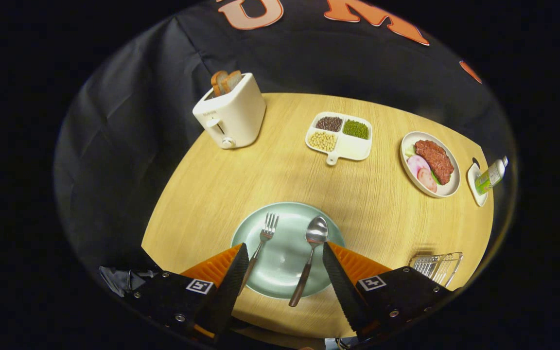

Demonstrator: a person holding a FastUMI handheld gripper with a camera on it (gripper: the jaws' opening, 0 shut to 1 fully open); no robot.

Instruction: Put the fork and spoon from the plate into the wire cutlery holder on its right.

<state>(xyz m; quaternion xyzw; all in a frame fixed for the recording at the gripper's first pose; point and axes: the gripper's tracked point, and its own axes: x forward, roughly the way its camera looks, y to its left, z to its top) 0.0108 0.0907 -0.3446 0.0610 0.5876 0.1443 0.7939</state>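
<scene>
Lying between spread fingers [243,257], fork [262,243], spoon [310,253] on plate [285,272]

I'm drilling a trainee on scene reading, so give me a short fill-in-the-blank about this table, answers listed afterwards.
1. The metal fork and the metal spoon lie on the pale green round ____.
2. The tool hovers with its fingers ____, gripping nothing.
3. Slices of ____ stand in the white toaster.
4. The wire cutlery holder stands to the plate's ____.

Missing words: plate; open; bread; right
</scene>
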